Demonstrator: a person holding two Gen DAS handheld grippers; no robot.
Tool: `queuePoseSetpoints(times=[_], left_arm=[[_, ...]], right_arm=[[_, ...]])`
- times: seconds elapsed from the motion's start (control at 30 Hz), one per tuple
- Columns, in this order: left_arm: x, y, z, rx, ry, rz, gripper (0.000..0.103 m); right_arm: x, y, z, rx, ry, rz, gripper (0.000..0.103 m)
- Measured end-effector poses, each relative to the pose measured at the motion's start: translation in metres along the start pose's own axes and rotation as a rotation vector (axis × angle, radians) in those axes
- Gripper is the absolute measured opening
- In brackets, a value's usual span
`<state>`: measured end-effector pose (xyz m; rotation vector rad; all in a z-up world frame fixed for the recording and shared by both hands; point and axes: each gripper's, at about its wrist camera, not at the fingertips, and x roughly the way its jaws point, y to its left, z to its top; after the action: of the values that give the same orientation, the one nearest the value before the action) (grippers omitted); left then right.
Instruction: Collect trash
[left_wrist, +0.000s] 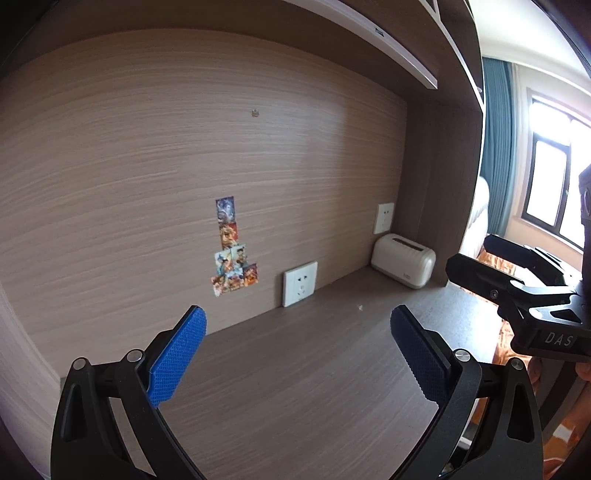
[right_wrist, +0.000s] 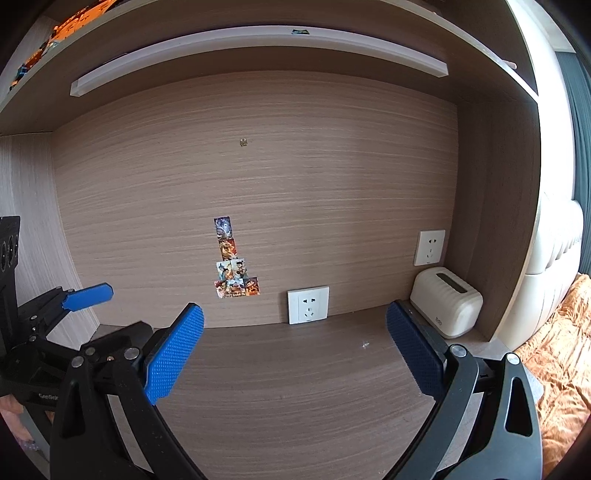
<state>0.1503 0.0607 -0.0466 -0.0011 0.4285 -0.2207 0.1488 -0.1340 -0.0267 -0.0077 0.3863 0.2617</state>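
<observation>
A tiny white scrap (right_wrist: 365, 344) lies on the wooden desk (right_wrist: 295, 387) near the back right; it also shows in the left wrist view (left_wrist: 360, 307). My left gripper (left_wrist: 298, 354) is open and empty above the desk, well short of the scrap. My right gripper (right_wrist: 295, 354) is open and empty, with the scrap ahead between its blue pads (right_wrist: 173, 354). The right gripper also shows at the right edge of the left wrist view (left_wrist: 517, 280), and the left gripper at the left edge of the right wrist view (right_wrist: 88, 295).
A cream tissue box (right_wrist: 446, 307) stands in the desk's back right corner. Two wall sockets (right_wrist: 308, 305) and stickers (right_wrist: 232, 258) are on the back panel. A shelf (right_wrist: 258, 48) hangs overhead. Orange bedding (right_wrist: 554, 350) lies right of the desk.
</observation>
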Motion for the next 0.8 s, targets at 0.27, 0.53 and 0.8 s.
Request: queuePoseSetpoints(times=[0.27, 0.53, 0.8], left_arm=[[0.004, 0.008, 0.007, 0.017, 0.006, 0.000, 0.098], [0.013, 0.007, 0.008, 0.048, 0.011, -0.001, 0.098], [0.019, 0.006, 0.008, 0.054, 0.020, -0.024, 0.098]], right_arm=[[0.004, 0.003, 0.001, -0.004, 0.001, -0.002, 0.098], [0.005, 0.006, -0.001, 0.000, 0.010, -0.019, 0.098], [0.005, 0.007, -0.004, 0.009, 0.015, -0.059, 0.098]])
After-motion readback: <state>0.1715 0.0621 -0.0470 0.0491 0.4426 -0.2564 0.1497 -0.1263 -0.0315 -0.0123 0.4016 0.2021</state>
